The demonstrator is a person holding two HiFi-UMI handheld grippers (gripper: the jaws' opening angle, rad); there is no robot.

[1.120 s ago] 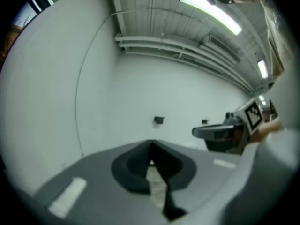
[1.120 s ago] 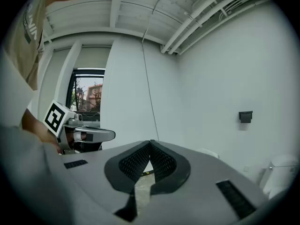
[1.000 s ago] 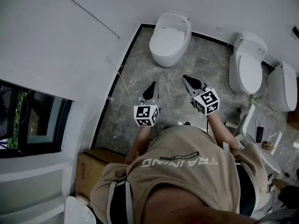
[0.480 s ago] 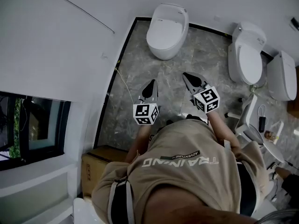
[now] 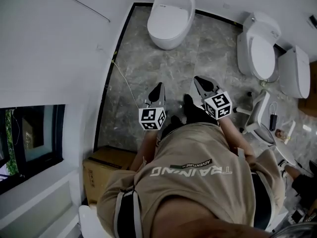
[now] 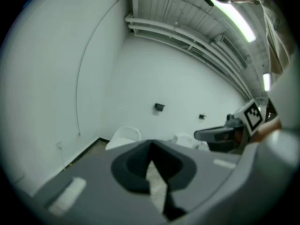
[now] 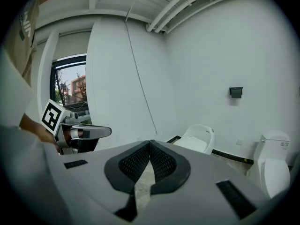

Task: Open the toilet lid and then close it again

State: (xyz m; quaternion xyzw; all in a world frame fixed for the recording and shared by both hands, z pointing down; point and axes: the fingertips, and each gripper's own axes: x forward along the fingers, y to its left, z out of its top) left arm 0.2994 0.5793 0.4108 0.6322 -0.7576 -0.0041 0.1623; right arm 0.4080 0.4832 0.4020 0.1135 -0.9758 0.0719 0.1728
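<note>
Well short of the toilet by the white wall, you hold both grippers above the grey marble floor, pointing toward it. Your left gripper has its jaws pressed together on nothing. Your right gripper, near the left one on the side farther from that wall, is likewise closed and empty. The toilet's lid lies down. To the toilet's right stand a second toilet and a third toilet.

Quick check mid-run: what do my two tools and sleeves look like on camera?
The left tool and right tool: grey tapered bodies, black textured pads, each with a white cube bearing black square markers. The person wears a tan short-sleeved shirt with white lettering.
</note>
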